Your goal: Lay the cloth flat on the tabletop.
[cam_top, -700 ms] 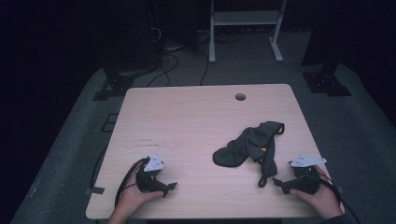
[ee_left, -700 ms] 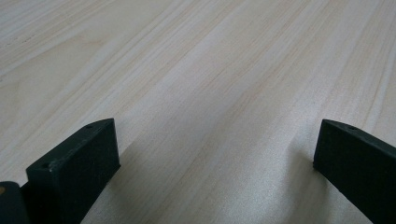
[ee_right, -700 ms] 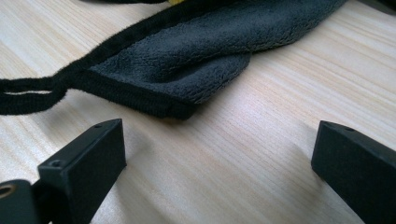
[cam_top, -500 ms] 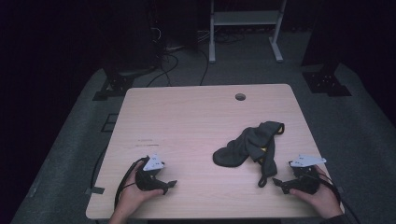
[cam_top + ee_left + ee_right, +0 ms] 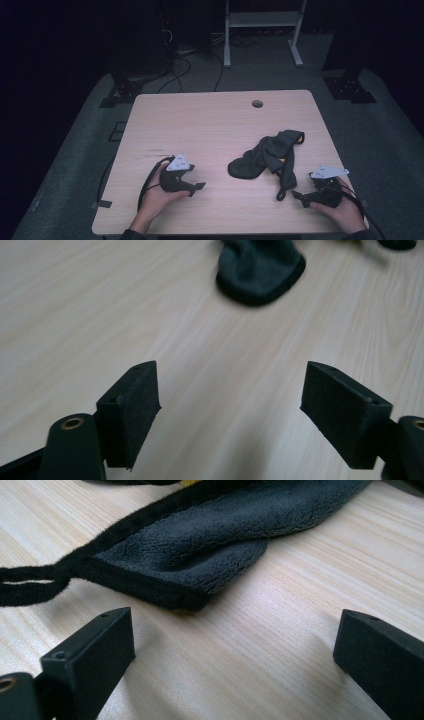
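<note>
Both tools rest on the bench (image 5: 210,120) with jaws wide apart and empty, the right tool (image 5: 296,194) just beside the dark cloth (image 5: 265,157), the left tool (image 5: 199,187) farther away.

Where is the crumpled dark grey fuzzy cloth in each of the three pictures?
High view: the crumpled dark grey fuzzy cloth lies right of the table's middle, between the two hands.
Left gripper view: its rounded end shows at the top edge, far beyond the open tongs.
Right gripper view: it spreads across the top, just ahead of the open tongs.
Shared landmark: the light wooden tabletop under it.
</note>
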The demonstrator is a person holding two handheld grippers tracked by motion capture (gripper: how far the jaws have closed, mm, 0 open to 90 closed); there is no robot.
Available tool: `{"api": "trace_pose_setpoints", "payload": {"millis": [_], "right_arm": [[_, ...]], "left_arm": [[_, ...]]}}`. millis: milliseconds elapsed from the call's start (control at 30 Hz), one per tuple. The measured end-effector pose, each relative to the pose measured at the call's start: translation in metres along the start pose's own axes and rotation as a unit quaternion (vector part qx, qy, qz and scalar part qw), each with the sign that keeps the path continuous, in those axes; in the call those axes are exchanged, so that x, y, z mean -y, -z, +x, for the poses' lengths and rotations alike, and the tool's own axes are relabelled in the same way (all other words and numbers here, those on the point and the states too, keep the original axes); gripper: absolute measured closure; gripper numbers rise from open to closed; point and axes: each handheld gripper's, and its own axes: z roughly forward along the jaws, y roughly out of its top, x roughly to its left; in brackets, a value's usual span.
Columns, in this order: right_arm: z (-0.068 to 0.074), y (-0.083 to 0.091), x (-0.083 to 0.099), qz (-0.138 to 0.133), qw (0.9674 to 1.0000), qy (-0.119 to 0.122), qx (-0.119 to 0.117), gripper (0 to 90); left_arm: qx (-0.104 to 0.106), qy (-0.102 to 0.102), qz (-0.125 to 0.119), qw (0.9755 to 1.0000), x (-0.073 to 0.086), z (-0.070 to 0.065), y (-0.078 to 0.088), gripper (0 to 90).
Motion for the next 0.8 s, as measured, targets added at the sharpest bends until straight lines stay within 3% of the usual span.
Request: {"api": "trace_pose_setpoints", "payload": {"millis": [67,200,433,800], "right_arm": [[0.000,0.000,0.000,0.000,1.0000,0.000,0.000,1.9],[0.000,0.000,0.000,0.000,1.0000,0.000,-0.001,1.9],[0.000,0.000,0.000,0.000,1.0000,0.000,-0.001,1.9],[0.000,0.000,0.000,0.000,1.0000,-0.001,-0.001,1.9]], "left_arm": [[0.009,-0.014,-0.011,0.9998,-0.017,-0.004,-0.011,23.3],[0.021,-0.029,-0.021,0.9991,-0.035,-0.010,-0.026,25.9],[0.049,-0.034,-0.040,0.9974,-0.061,-0.020,-0.057,36.2],[0.074,-0.053,-0.050,0.9946,-0.099,-0.043,-0.104,33.2]]}}
